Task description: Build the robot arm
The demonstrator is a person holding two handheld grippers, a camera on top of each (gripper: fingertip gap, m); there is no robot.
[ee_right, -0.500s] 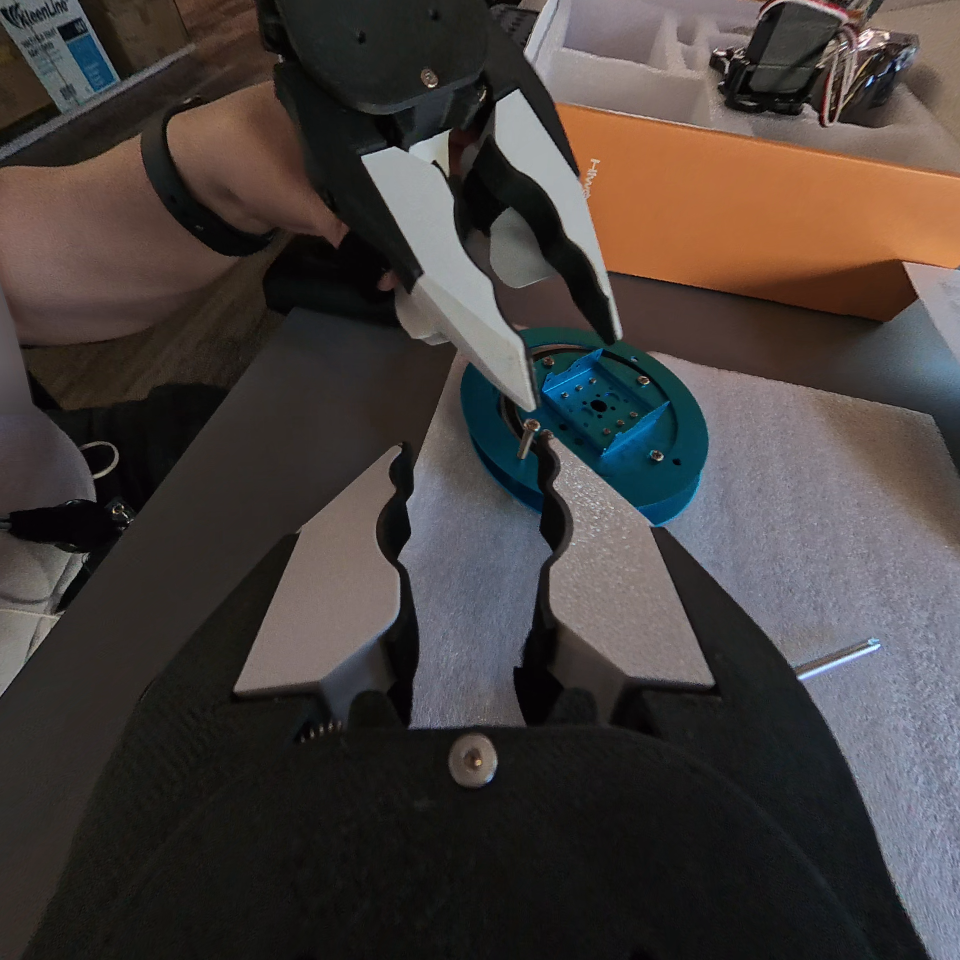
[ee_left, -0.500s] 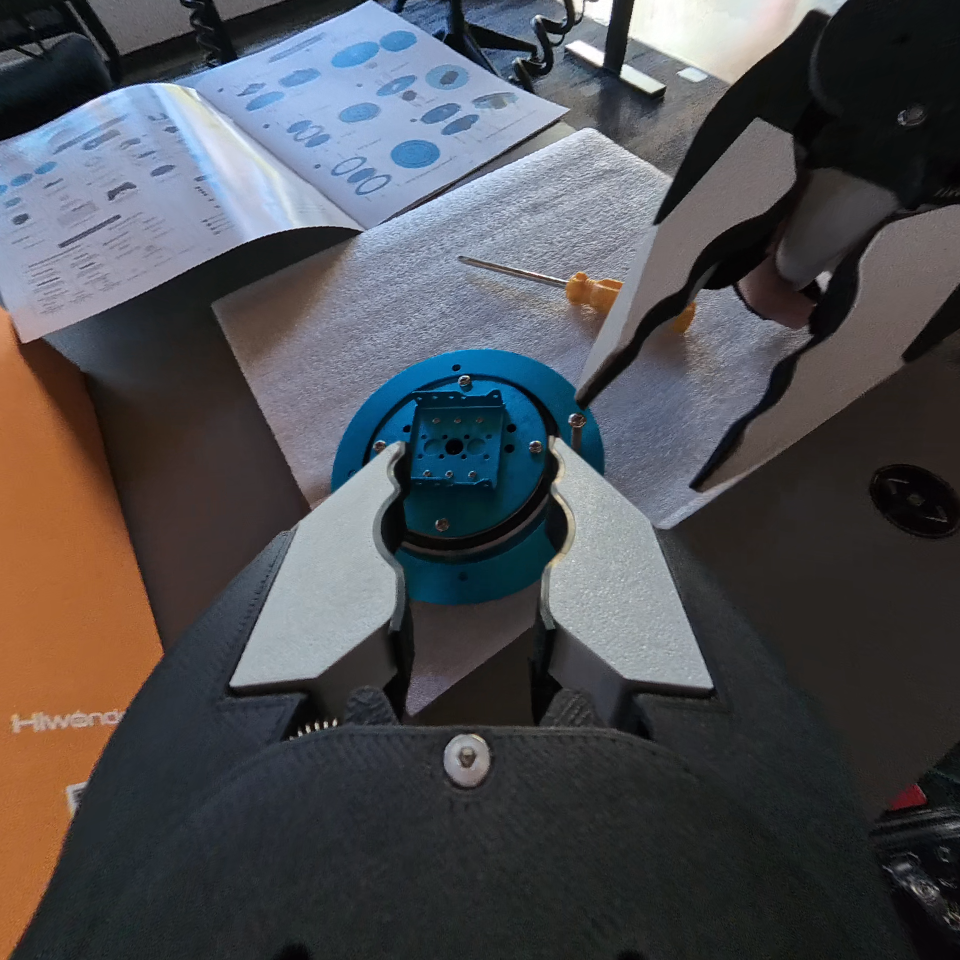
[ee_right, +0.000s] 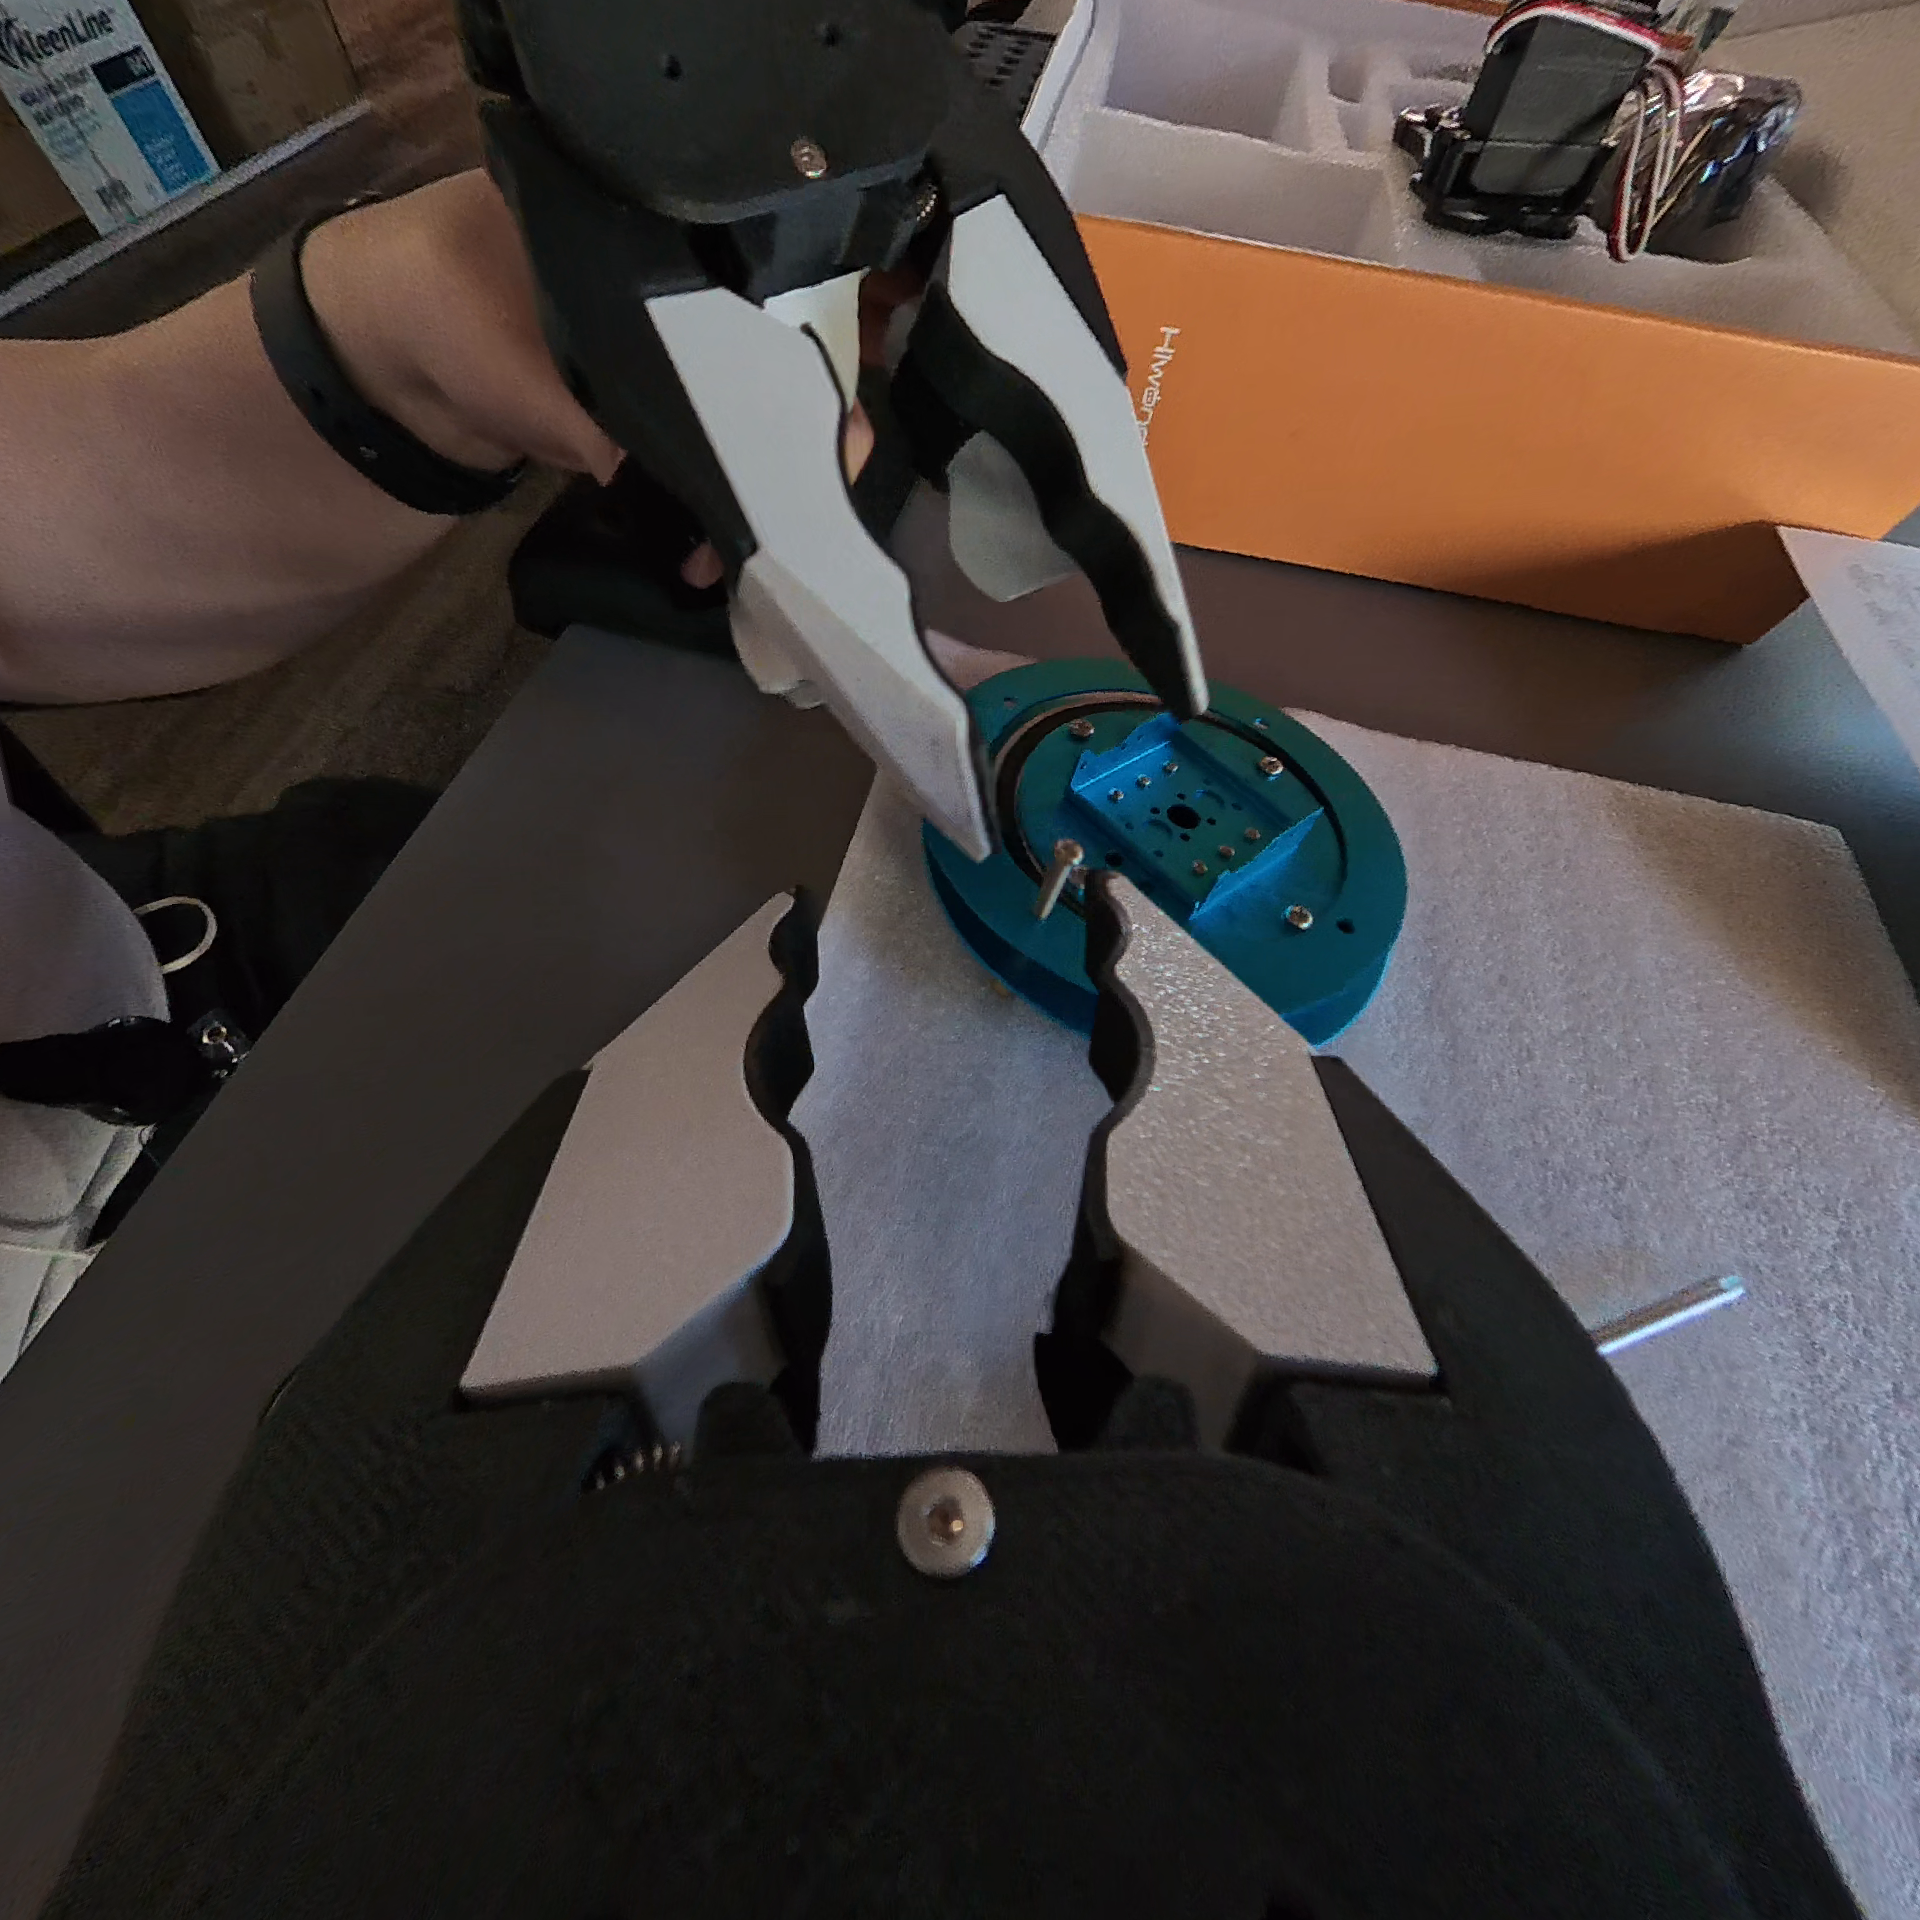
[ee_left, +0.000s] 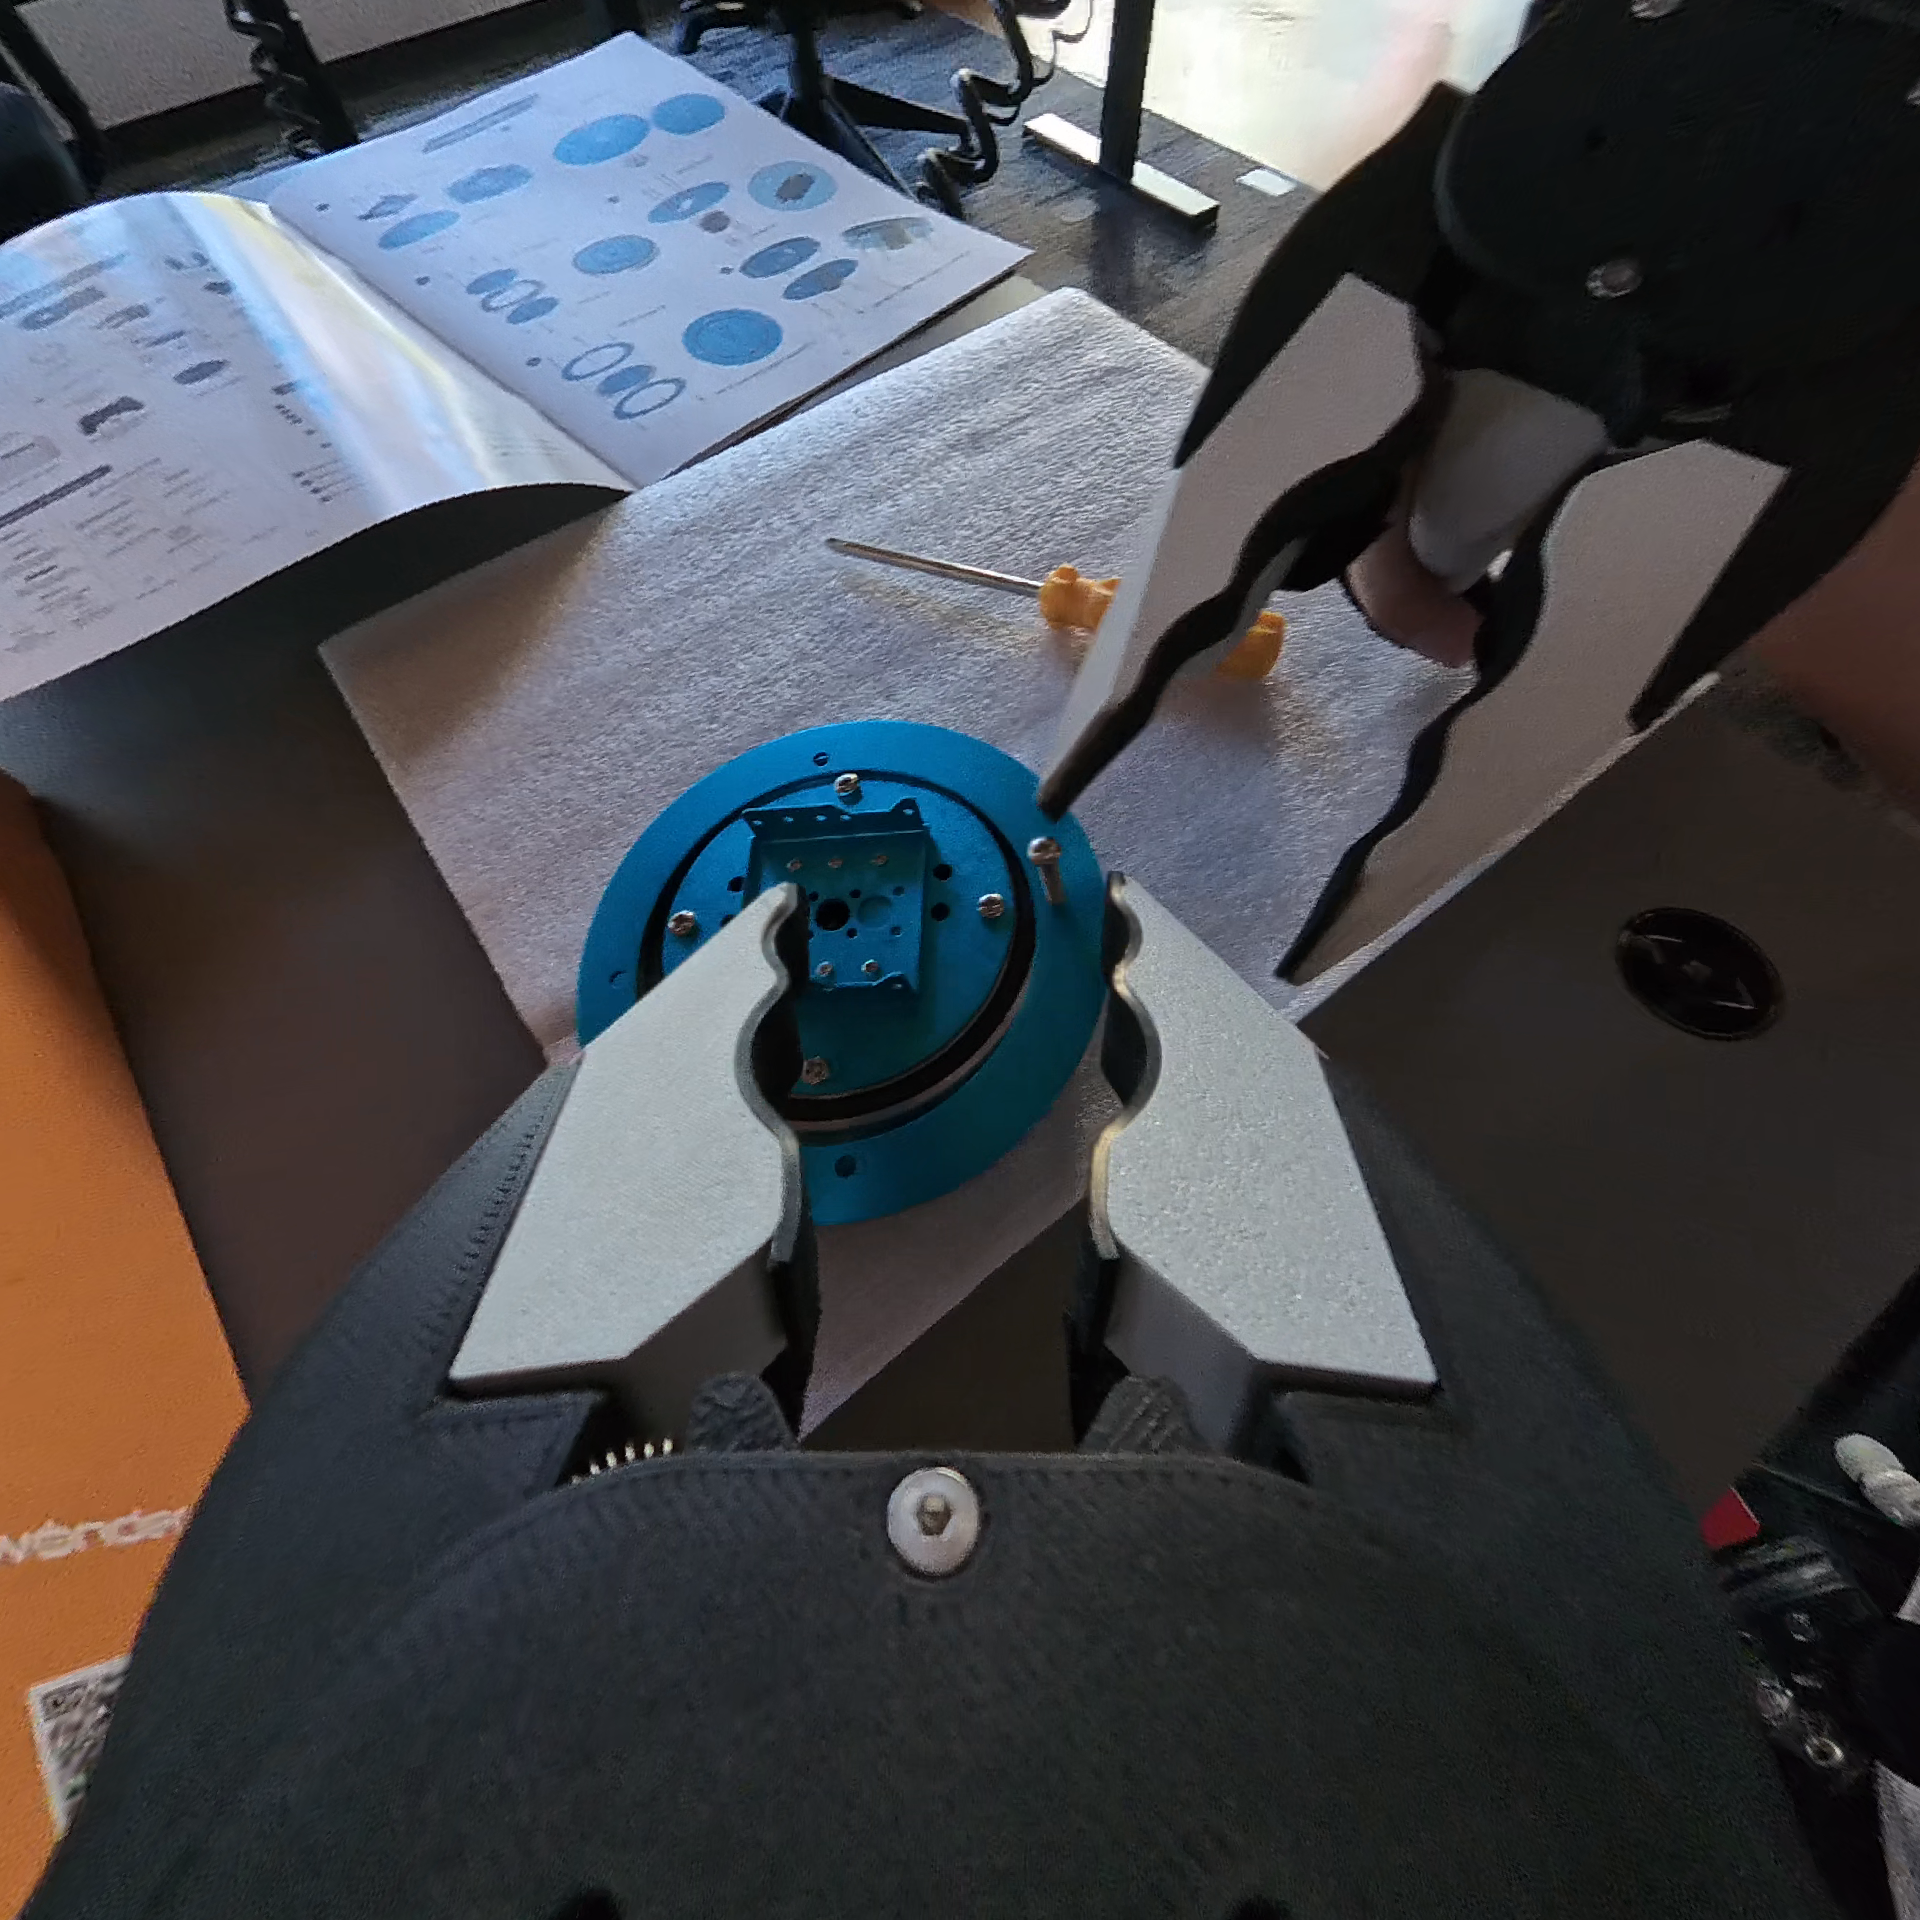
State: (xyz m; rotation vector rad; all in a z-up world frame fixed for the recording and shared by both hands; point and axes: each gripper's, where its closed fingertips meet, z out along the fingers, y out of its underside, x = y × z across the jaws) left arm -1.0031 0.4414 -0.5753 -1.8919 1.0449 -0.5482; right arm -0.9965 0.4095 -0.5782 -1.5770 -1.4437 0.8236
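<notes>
In the left wrist view, an orange box [ee_left: 94, 1195] is lying at nine o'clock of the blue disc [ee_left: 914, 1153], and an open booklet [ee_left: 416, 343] at eleven. The disc is sitting on a white foam sheet [ee_left: 727, 644] on the grey table [ee_left: 1558, 1143], carrying a blue bracket [ee_left: 842, 914] at its centre. The left gripper [ee_left: 951, 899] is hanging over the disc with its fingers spread wide and gripping nothing; whether they are touching it I cannot tell. A loose screw [ee_left: 1047, 868] is standing tilted on the rim at two o'clock. A yellow-handled screwdriver [ee_left: 1070, 597] is lying at one o'clock. The right gripper [ee_left: 1169, 888] is also gaping wide and empty, one fingertip poised just beside the screw's head.
</notes>
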